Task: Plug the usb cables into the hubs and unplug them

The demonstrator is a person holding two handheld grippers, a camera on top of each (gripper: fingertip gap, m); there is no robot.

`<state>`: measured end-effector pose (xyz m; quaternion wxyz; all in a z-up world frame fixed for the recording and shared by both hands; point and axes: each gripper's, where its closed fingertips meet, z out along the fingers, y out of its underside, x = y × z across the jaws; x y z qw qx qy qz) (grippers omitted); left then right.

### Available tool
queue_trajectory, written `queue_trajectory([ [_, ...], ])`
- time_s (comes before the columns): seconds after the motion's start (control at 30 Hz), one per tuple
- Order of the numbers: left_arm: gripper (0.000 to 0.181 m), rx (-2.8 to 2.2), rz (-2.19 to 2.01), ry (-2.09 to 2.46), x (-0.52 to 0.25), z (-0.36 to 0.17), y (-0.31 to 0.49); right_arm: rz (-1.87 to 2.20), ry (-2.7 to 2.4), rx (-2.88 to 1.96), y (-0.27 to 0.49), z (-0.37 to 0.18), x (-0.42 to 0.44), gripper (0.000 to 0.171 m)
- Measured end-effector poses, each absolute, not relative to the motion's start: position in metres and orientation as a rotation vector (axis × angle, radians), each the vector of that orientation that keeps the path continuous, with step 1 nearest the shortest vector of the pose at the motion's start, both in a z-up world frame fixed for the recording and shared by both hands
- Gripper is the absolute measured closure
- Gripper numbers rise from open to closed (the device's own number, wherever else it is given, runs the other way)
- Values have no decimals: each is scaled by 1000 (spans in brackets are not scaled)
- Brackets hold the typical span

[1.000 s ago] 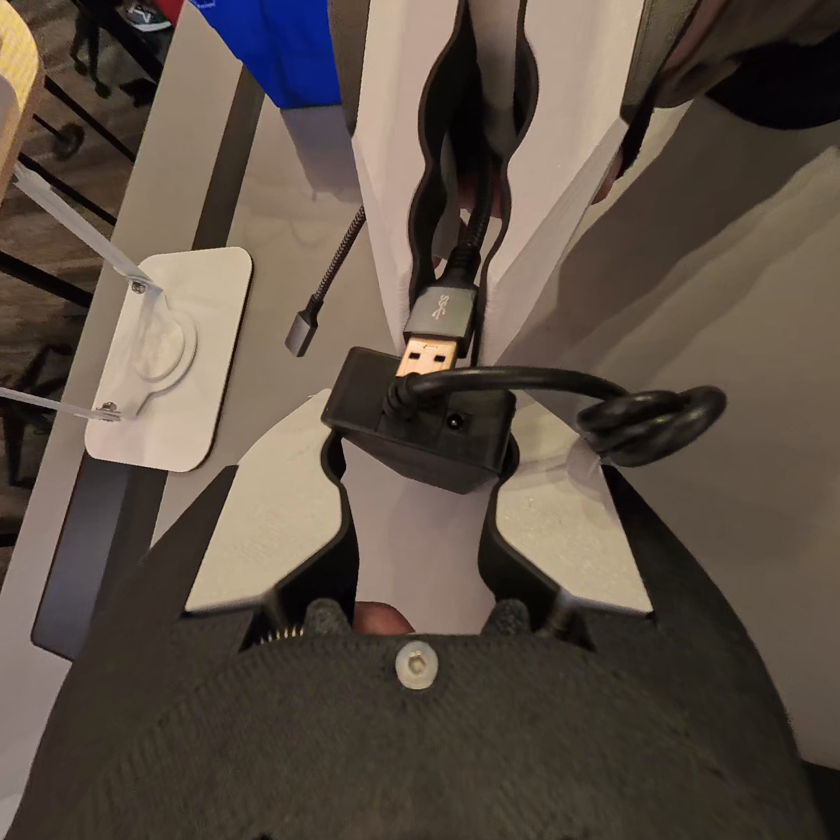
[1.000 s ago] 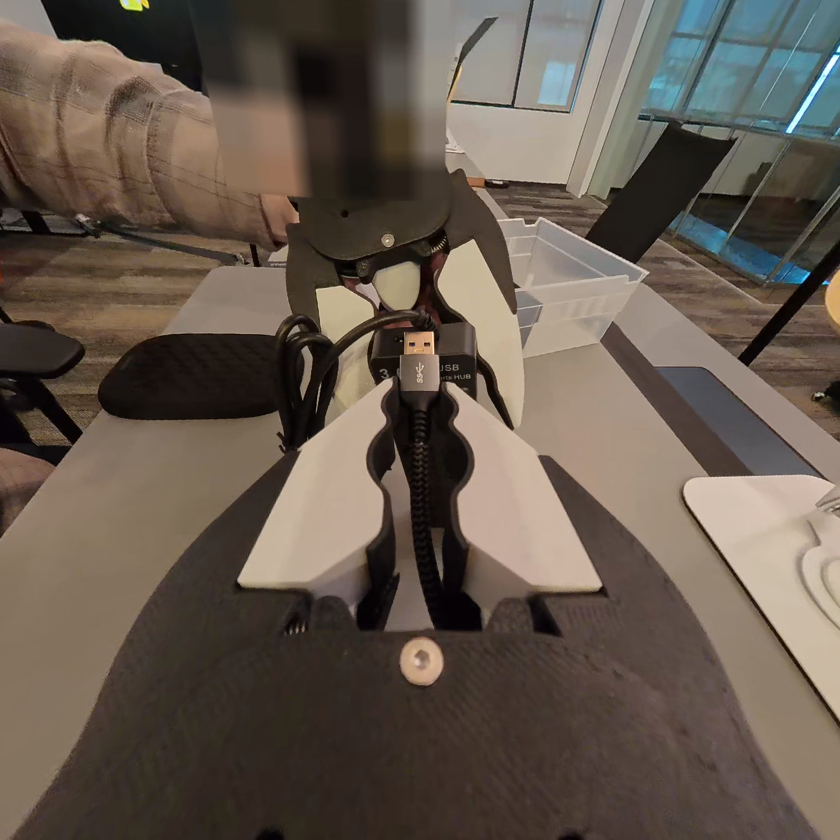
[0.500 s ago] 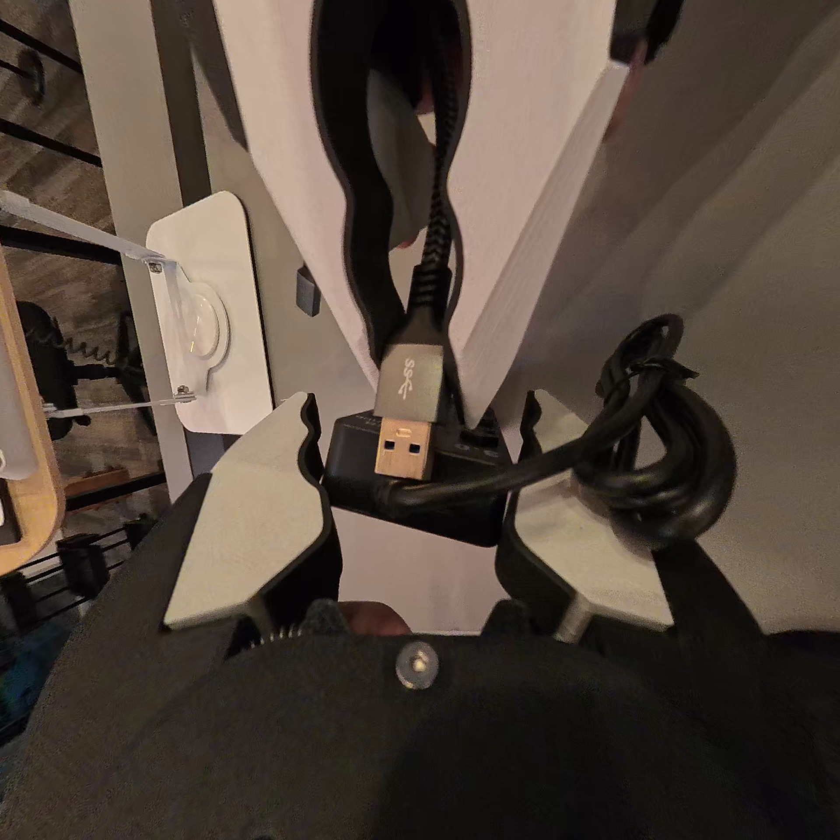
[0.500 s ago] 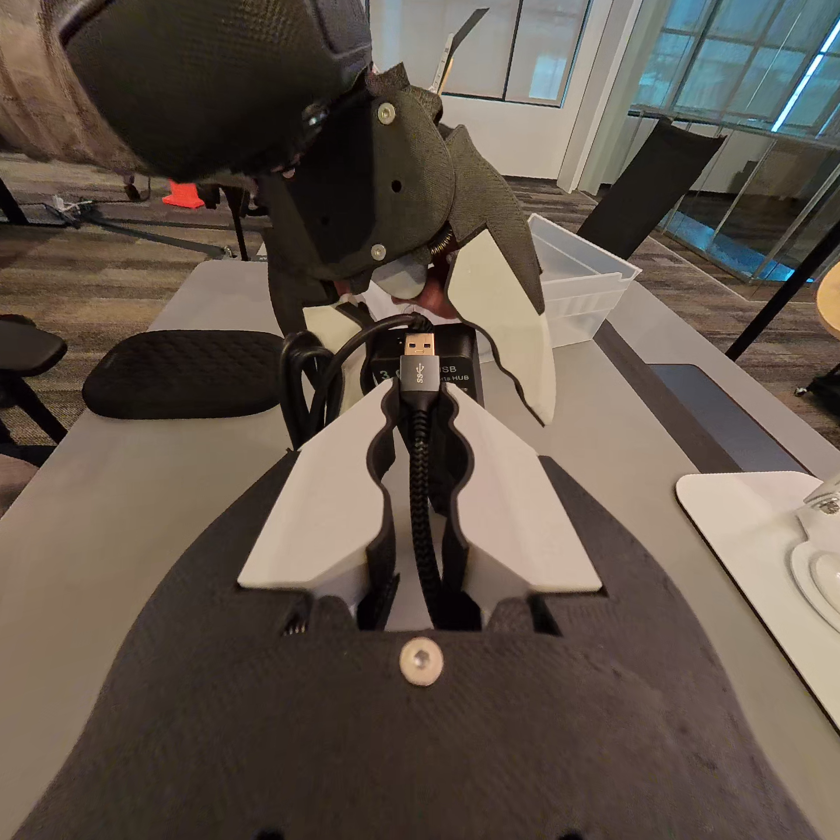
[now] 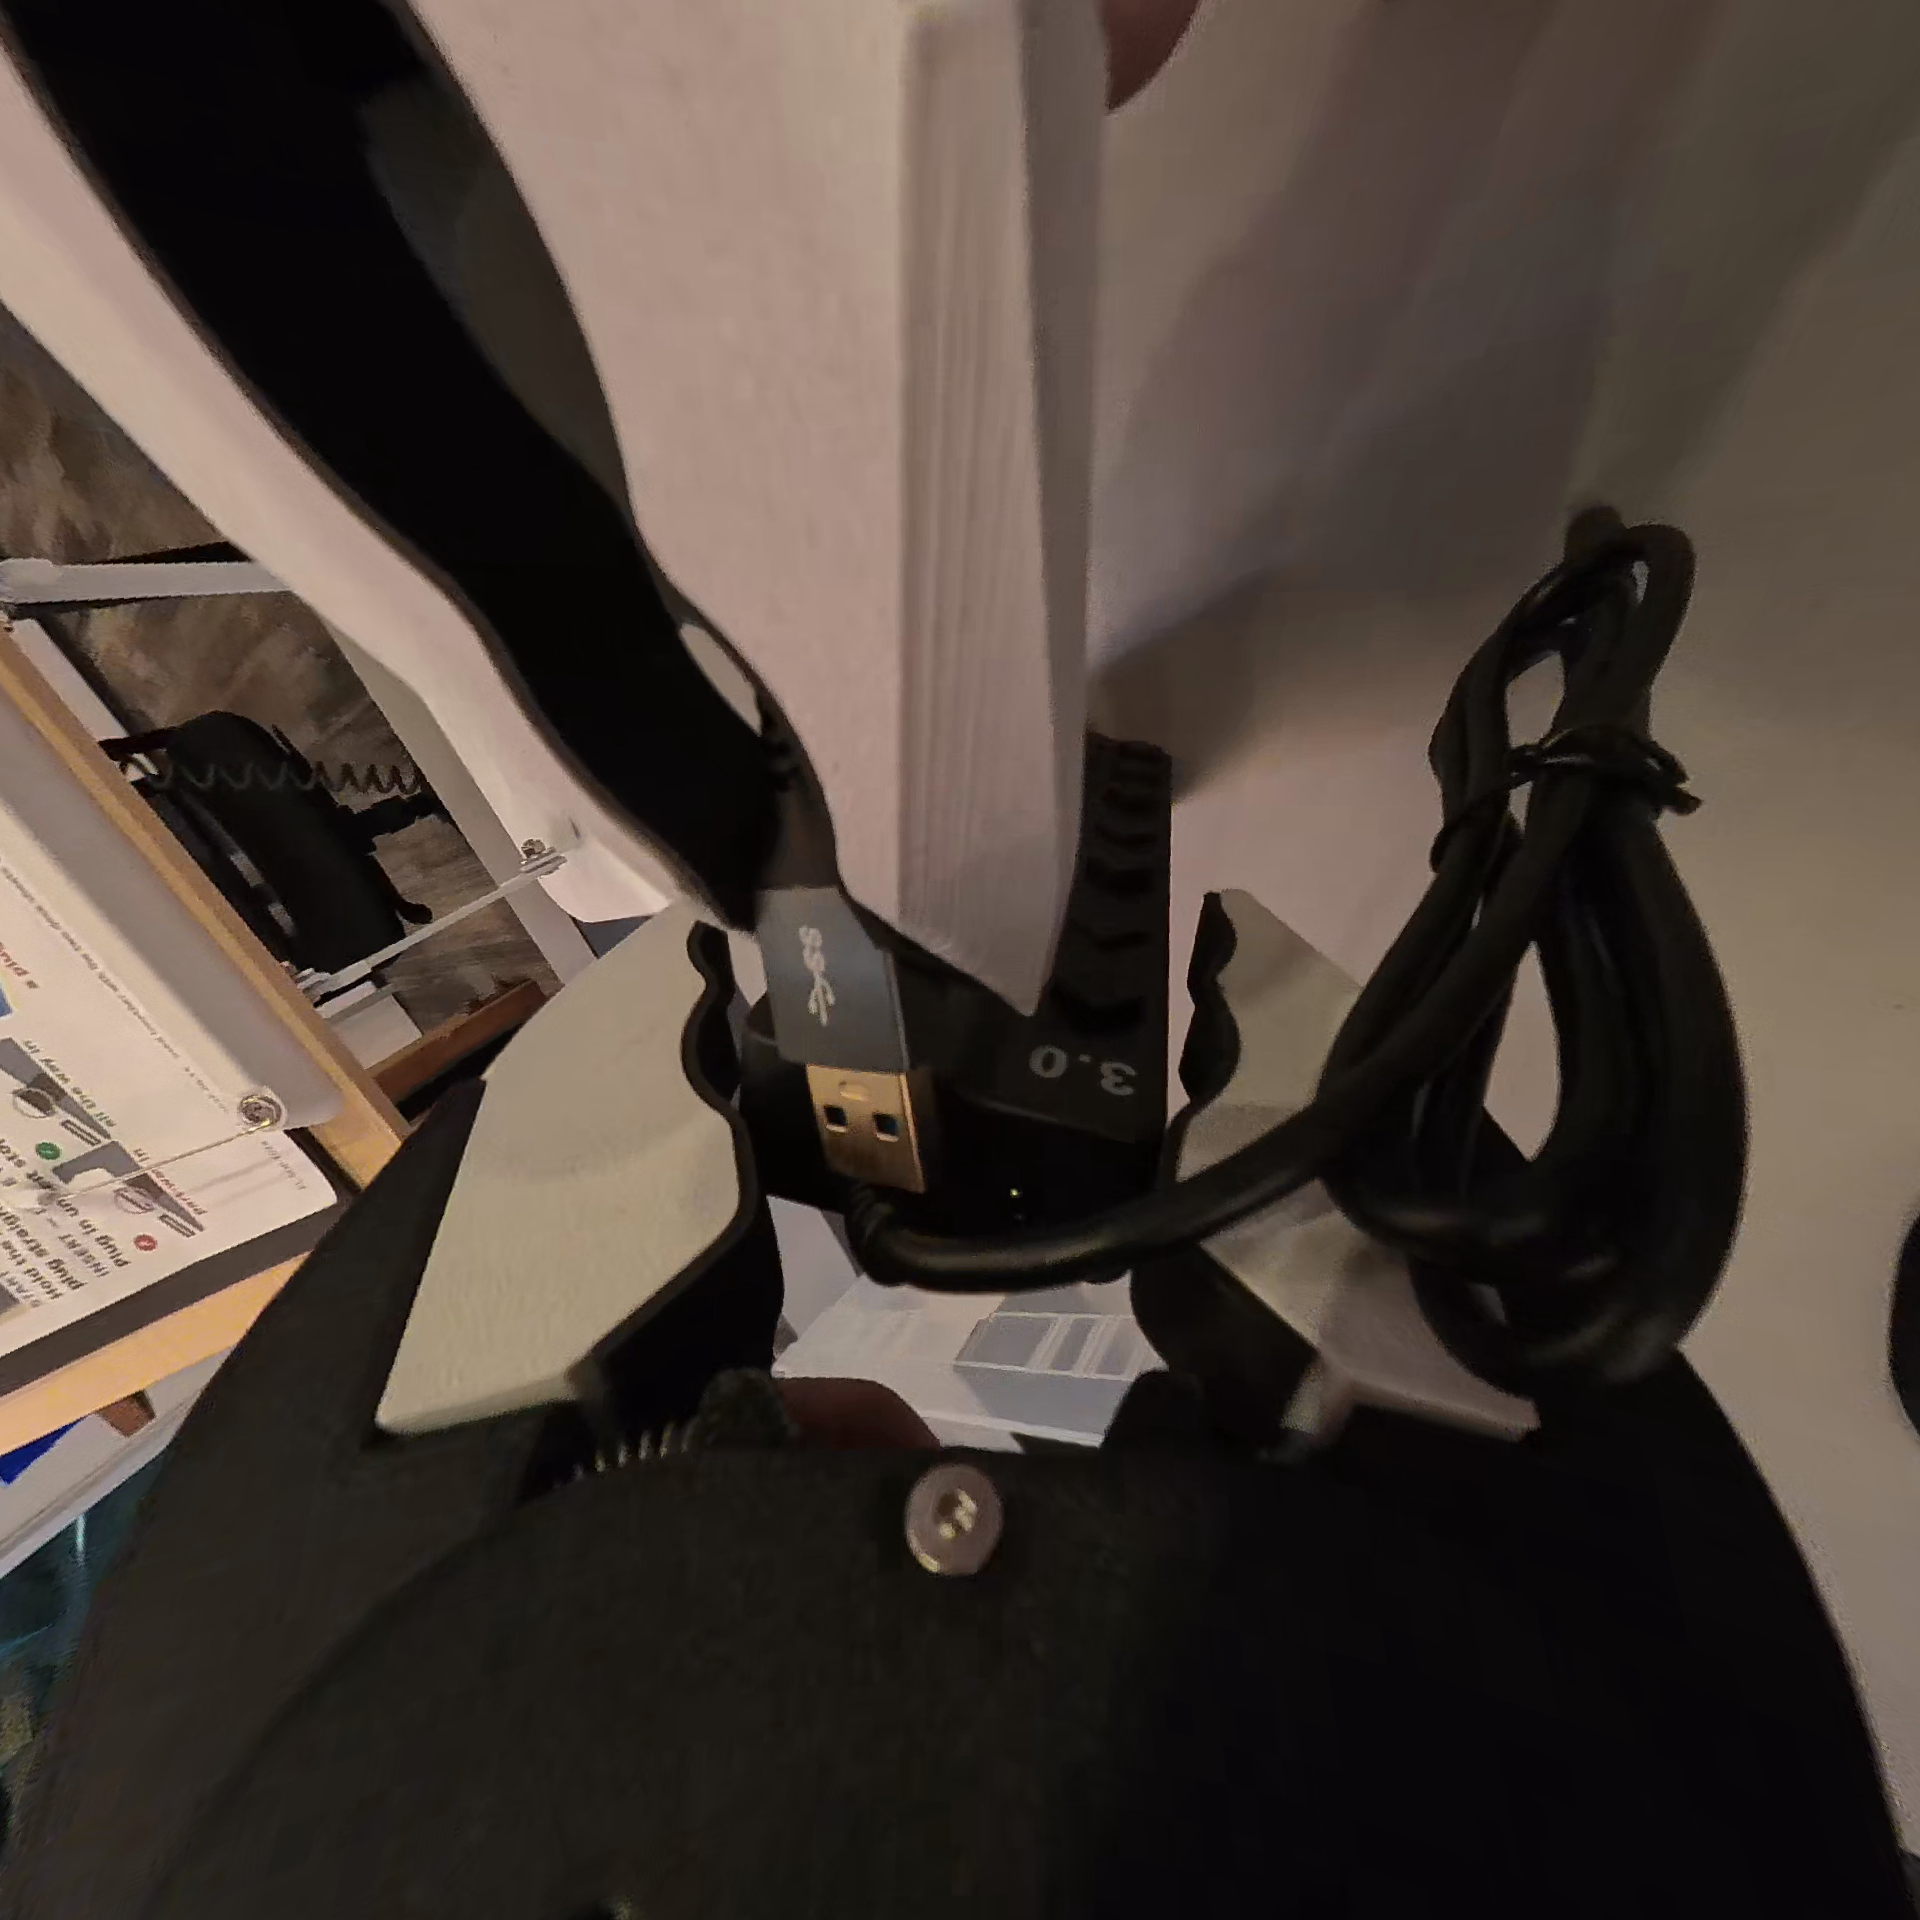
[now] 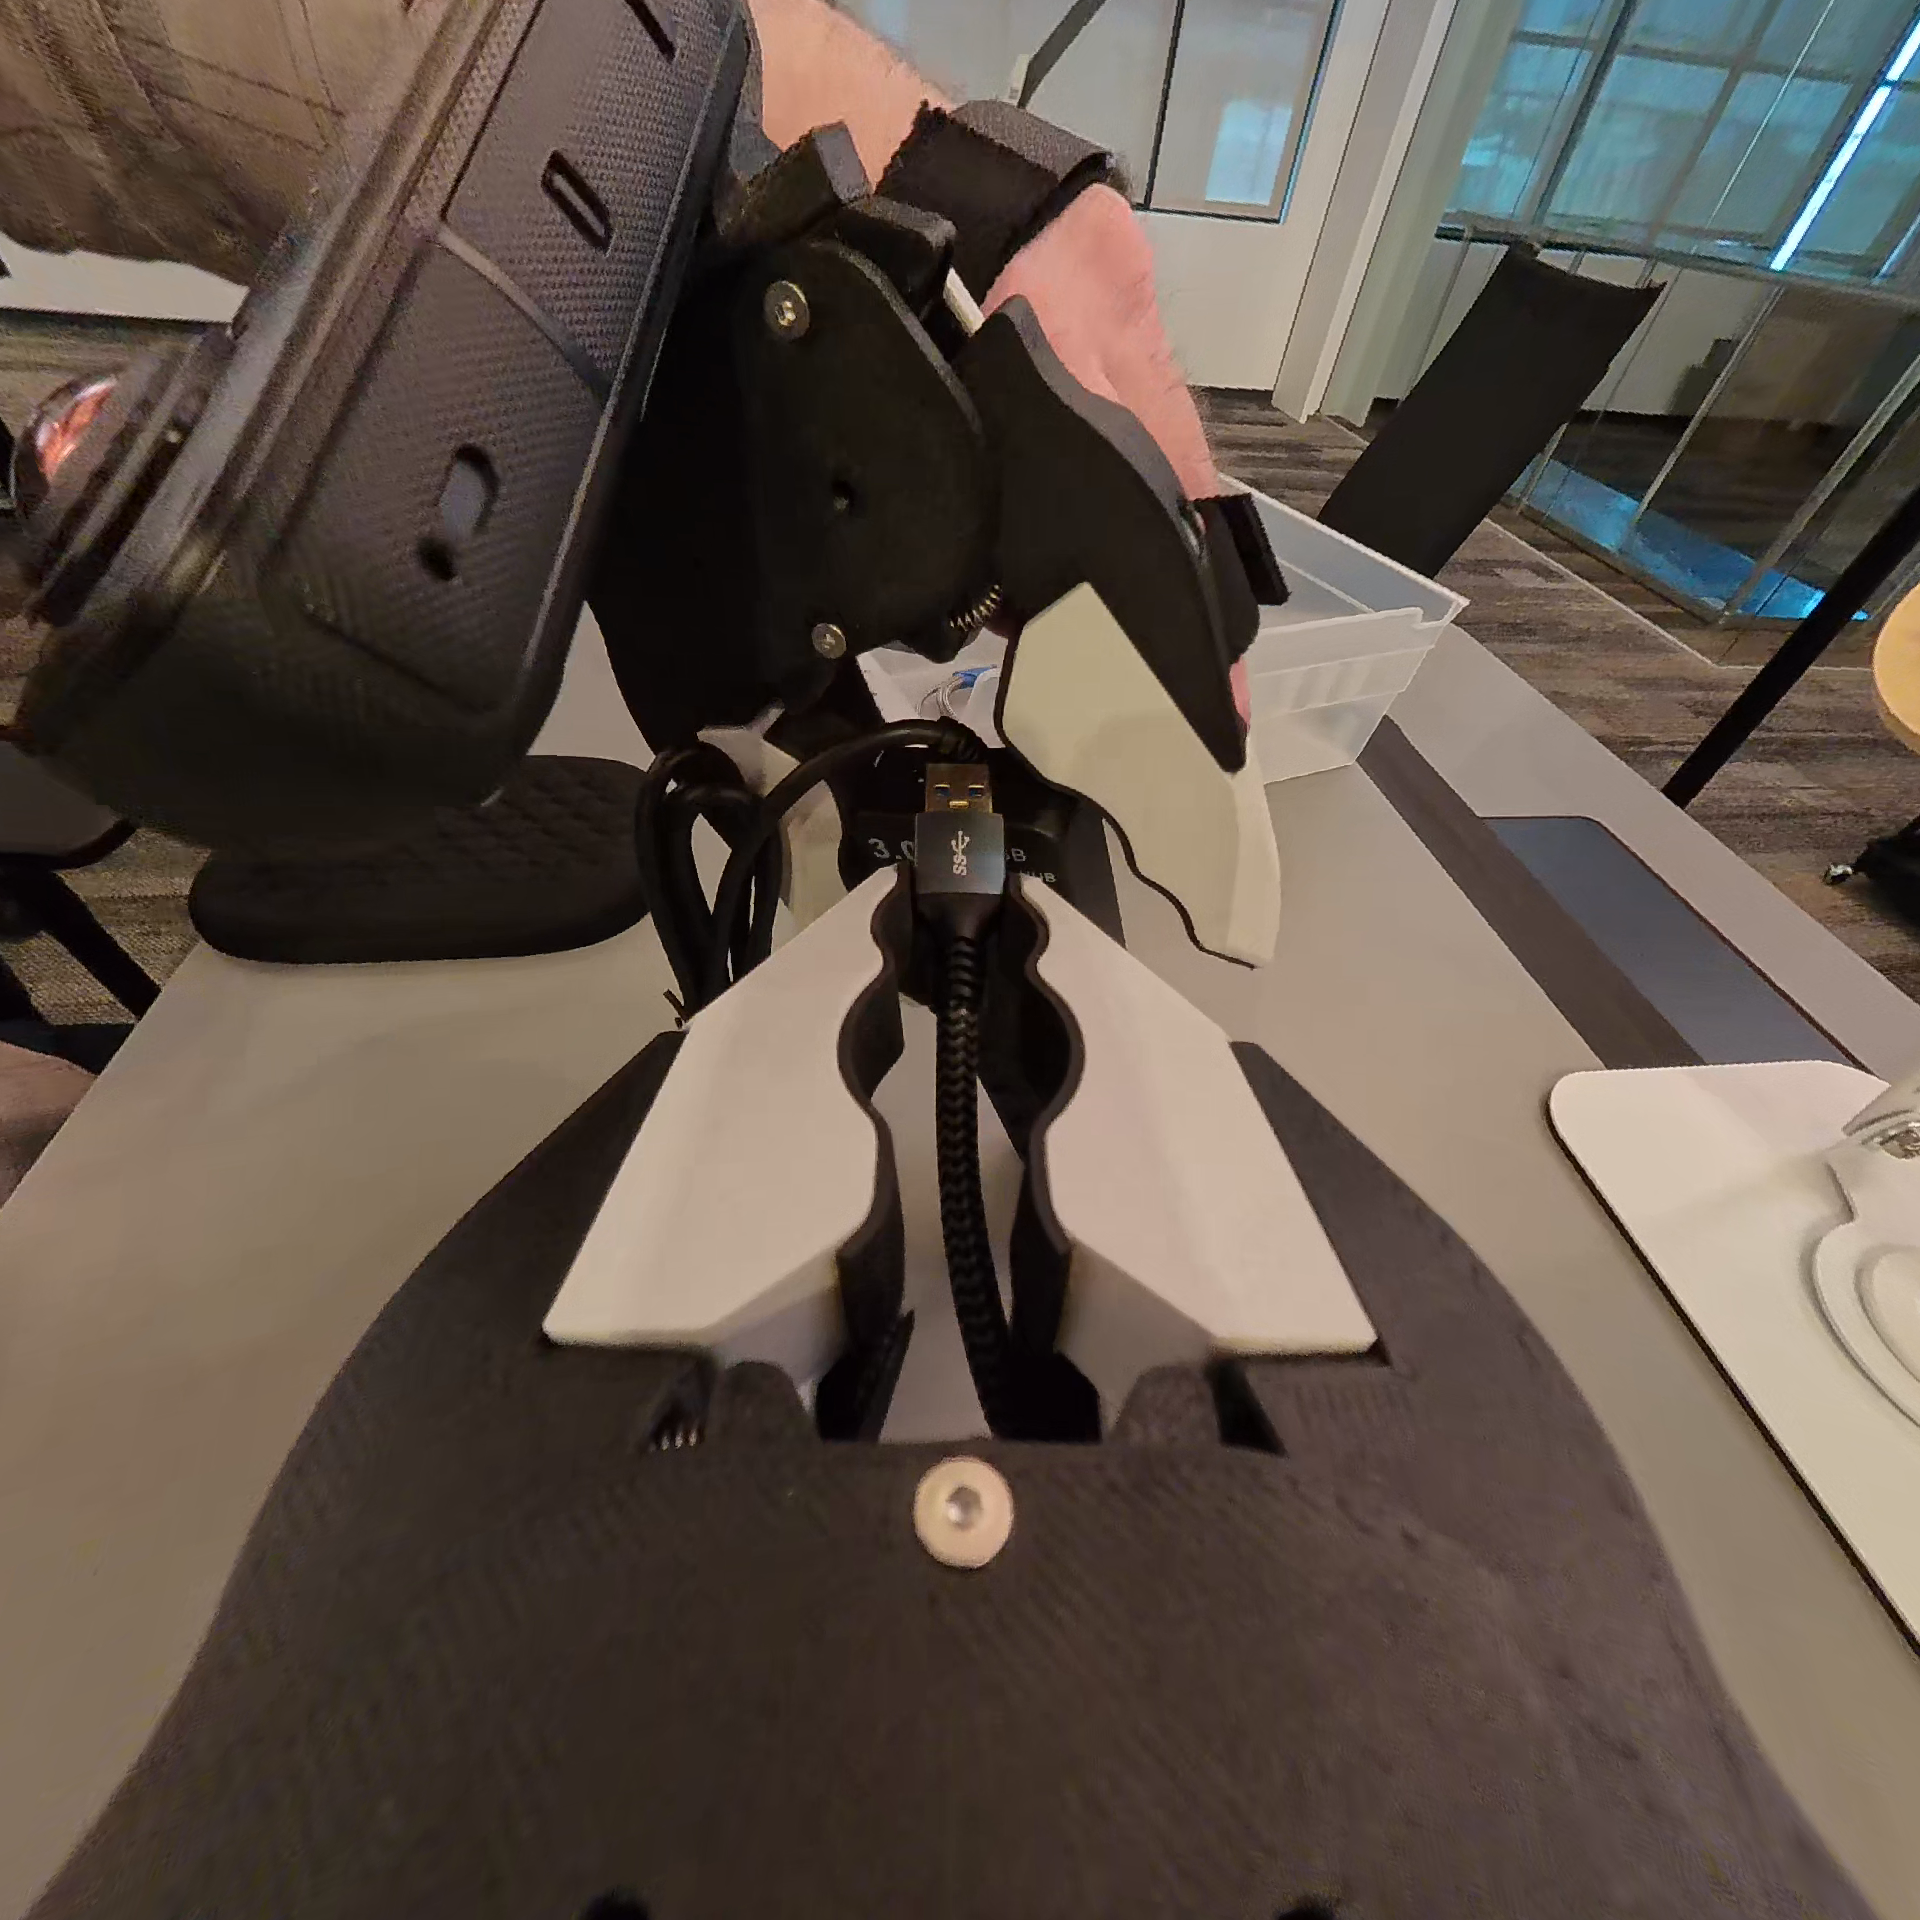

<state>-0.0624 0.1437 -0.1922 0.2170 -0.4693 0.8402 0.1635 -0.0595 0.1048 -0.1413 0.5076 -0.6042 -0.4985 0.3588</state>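
Two hand-held grippers meet nose to nose above a grey table (image 6: 343, 1122). The right gripper (image 6: 961, 883) has its white fingers (image 6: 748, 1143) closed narrowly around a braided black USB cable (image 6: 966, 1122), which runs up the channel between them. The cable's grey plug (image 6: 958, 857) sticks out just past the fingertips, its metal end pointing straight ahead at a black USB hub (image 6: 1049, 852).

The left gripper (image 5: 956, 1081) faces the other way and clamps that hub (image 5: 1049, 1091) between its own two white fingers (image 5: 582, 1174), one on each side of the small black box. Seen from the left gripper's camera, the plug (image 5: 836, 987) comes down from the right gripper (image 5: 790, 894) above, tilted slightly, with its gold-coloured metal tip (image 5: 873, 1127) lying against or just in front of the hub's near face. Whether the tip has entered a port cannot be told from either view.

The hub's own thin black lead (image 5: 1039, 1247) leaves the near end of the box, curves to the right across the left gripper's right finger, and ends in a tied bundle of loops (image 5: 1538, 1039) hanging beside that finger.

From the right gripper's camera, a person's hand (image 6: 1091, 312), strapped into the left gripper (image 6: 997, 821), shows above the hub. Beyond the left gripper sits a clear plastic bin (image 6: 1351, 665). To the left of the grippers lies a black padded rest (image 6: 416, 883), and to the right gripper's right a white board (image 6: 1714, 1247) lies flat on the table.
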Motion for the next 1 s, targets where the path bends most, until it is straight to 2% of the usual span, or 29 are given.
queue_trajectory([
  [0.23,101,-1231,549,2361,-65,-191,145,862,-1198,-1462,104,-140,-61,158],
  [0.7,104,-1599,32,2103,-67,-175,141,853,-1147,-1448,116,-129,-46,158],
  [1.0,104,-1729,-180,2005,-83,-196,132,745,-1286,-1543,118,-162,-45,158],
])
